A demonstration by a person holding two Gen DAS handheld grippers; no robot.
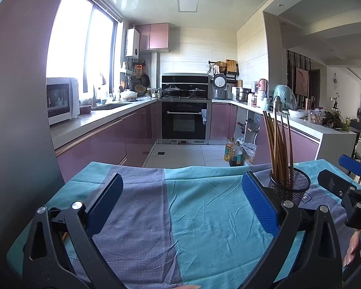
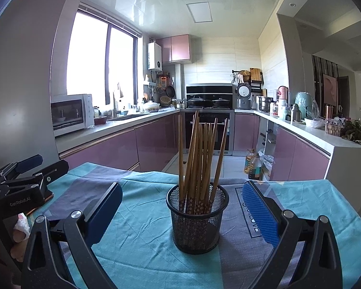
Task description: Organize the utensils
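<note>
- Both grippers hovered wide apart and empty over the cloth-covered worktop (image 2: pixel 144 236): the right gripper (image 2: pixel 181 207) and the left gripper (image 1: pixel 183 202).
- Brown chopsticks (image 2: pixel 199 154) stood upright, bunched in a black mesh cup (image 2: pixel 196 226), centred between the right gripper's fingers without touching them.
- That cup (image 1: pixel 291 185) sat just right of the left gripper.

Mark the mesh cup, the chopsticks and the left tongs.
mesh cup (image 2: pixel 196 226): right wrist view, front wall.
chopsticks (image 2: pixel 196 154): right wrist view, mid-shafts of the bundle.
left tongs (image 1: pixel 181 197): left wrist view, midway between the open fingertips.
</note>
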